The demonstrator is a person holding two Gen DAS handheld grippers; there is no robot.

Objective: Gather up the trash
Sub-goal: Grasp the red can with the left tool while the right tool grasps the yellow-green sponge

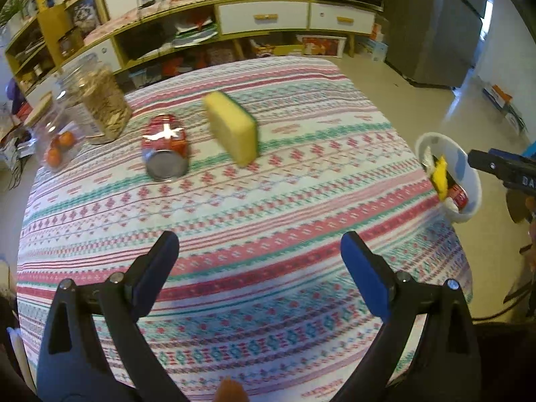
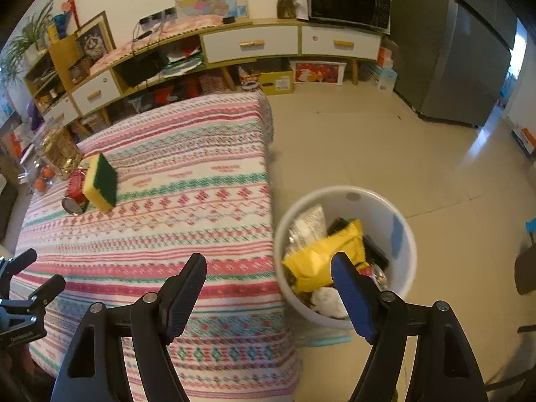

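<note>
A red can (image 1: 164, 147) lies on its side on the patterned tablecloth (image 1: 268, 207), next to a yellow sponge with a green back (image 1: 232, 128) standing on edge. Both show in the right wrist view, the can (image 2: 75, 194) and the sponge (image 2: 100, 181). A white trash bin (image 2: 398, 231) stands on the floor right of the table, holding a yellow wrapper (image 2: 321, 258) and other trash; it also shows in the left wrist view (image 1: 467, 181). My left gripper (image 1: 259, 244) is open and empty above the table's near part. My right gripper (image 2: 268, 264) is open and empty above the table edge and the bin.
A glass jar of seeds (image 1: 100, 100) and a clear container with oranges (image 1: 57, 147) stand at the table's far left. A long sideboard (image 2: 254, 43) with a microwave (image 2: 348, 0) lines the far wall. A grey fridge (image 2: 469, 67) stands at the right. The floor is beige tile.
</note>
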